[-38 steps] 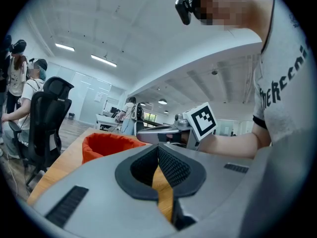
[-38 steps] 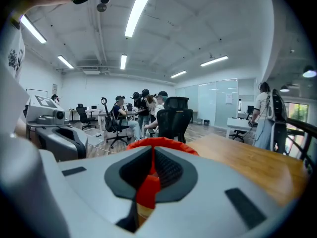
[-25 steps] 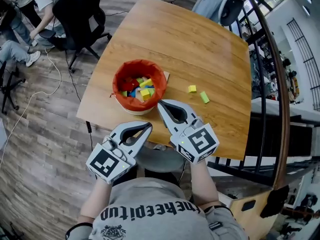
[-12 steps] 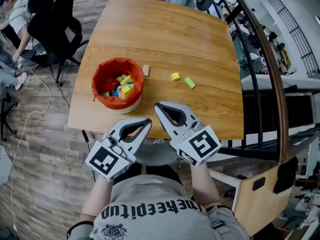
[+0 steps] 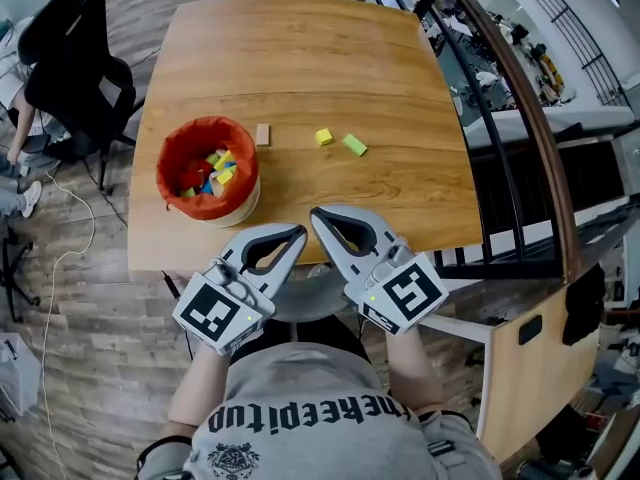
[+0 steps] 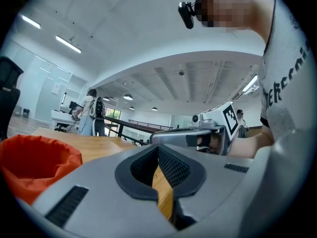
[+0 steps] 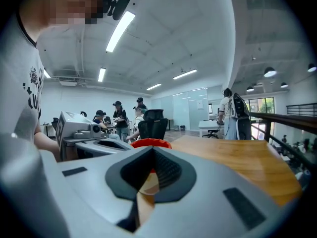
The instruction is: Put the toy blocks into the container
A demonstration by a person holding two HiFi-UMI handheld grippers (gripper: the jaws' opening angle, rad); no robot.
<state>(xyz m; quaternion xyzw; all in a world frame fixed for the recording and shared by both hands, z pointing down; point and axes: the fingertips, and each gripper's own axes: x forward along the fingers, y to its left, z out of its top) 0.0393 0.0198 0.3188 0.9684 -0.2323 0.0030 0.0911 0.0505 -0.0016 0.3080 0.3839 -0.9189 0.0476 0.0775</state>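
1. Bench (image 5: pixel 400 78): wooden top carrying all task items.
2. Container (image 5: pixel 168 160): round, red fabric-lined, already holding several coloured blocks (image 5: pixel 212 166). The liner looks soft, so release from above the rim without pressing on it.
3. Left gripper (image 5: pixel 296 232) and right gripper (image 5: pixel 319 214): both sit at the bench edge, on the near side of the container and to its right. The fingers (image 6: pixel 99 182) of the left are closed together with nothing between them. The fingers (image 7: pixel 213 182) of the right are likewise closed and empty.
4. Loose blocks, 3 in total, all right of the container:
   - tan block (image 5: pixel 263 134), just beside it;
   - yellow block (image 5: pixel 323 137), farther right;
   - green block (image 5: pixel 354 145), farthest, lying skewed.

Handling estimate: small, light, rigid, smooth-faced. Grip across 2 opposite flat faces and align to the green block's skew first. Smooth faces may slip under an off-centre hold.
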